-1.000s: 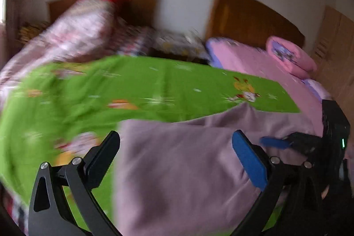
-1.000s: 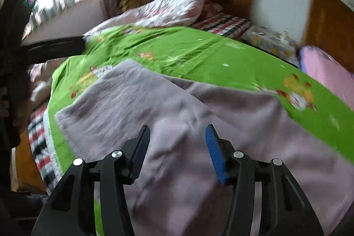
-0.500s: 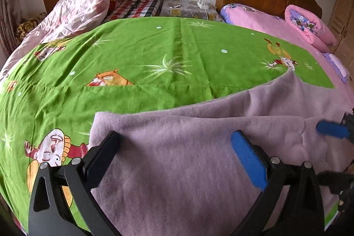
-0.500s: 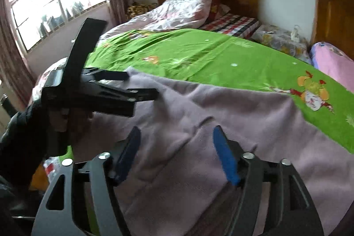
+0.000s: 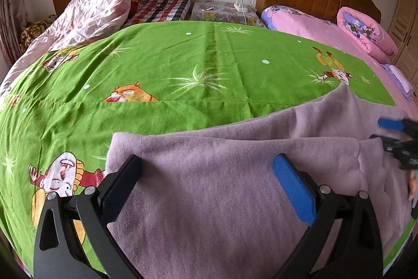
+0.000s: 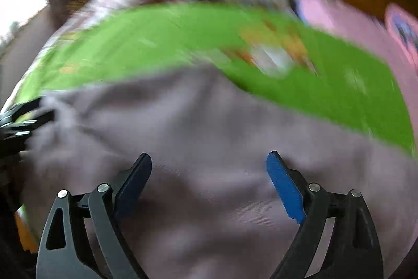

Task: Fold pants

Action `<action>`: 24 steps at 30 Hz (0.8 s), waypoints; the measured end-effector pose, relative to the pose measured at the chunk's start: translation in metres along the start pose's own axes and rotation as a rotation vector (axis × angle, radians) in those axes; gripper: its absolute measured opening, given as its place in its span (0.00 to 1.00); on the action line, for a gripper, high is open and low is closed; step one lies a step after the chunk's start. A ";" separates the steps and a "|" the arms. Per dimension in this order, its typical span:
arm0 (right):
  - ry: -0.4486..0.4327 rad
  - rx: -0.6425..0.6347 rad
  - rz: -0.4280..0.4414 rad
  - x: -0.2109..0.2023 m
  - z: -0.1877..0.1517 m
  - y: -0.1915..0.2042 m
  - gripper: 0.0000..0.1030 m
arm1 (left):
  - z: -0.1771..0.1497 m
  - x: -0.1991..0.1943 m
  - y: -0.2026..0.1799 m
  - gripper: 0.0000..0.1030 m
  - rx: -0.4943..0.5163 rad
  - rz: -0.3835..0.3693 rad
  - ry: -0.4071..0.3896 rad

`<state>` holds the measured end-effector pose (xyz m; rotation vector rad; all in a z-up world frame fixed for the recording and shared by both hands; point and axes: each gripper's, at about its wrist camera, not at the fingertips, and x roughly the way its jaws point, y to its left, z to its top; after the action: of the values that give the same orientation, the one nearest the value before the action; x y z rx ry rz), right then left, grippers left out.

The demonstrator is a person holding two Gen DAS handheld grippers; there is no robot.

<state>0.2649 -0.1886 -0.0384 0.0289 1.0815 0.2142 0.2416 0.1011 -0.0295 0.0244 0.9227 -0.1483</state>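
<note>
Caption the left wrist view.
Open left tool above mauve knit pants spread on a green cartoon-print bedsheet.

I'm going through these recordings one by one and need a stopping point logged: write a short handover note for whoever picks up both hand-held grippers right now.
Left hand-held gripper: open, nothing between the jaws, poised over the near left part of the mauve pants.
Right hand-held gripper: open, jaws have just been opening, nothing between them; its view is blurred.
Pants: spread lengthwise on the green sheet, one layer lying over another, edges roughly matched.
Done: it looks like a first lengthwise fold, both grips let go.
Left: probably smooth the cloth, then fold it across into a compact stack.
</note>
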 end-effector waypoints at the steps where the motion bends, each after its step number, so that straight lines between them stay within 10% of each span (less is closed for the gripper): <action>1: -0.041 0.015 0.014 -0.007 -0.001 -0.005 0.83 | 0.000 0.000 0.000 0.98 0.000 -0.001 0.000; 5: -0.101 0.138 -0.007 -0.039 -0.011 -0.017 0.84 | 0.000 0.000 0.002 0.99 -0.004 -0.011 0.001; 18: -0.076 -0.045 -0.046 -0.077 -0.130 0.030 0.86 | -0.001 0.003 -0.001 0.99 0.023 0.021 0.020; 24: -0.083 -0.047 0.057 -0.088 -0.140 0.014 0.86 | 0.003 0.004 -0.004 0.99 0.044 0.039 0.055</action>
<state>0.0996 -0.2032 -0.0260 0.0261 0.9937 0.2879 0.2456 0.0963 -0.0309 0.0876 0.9735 -0.1327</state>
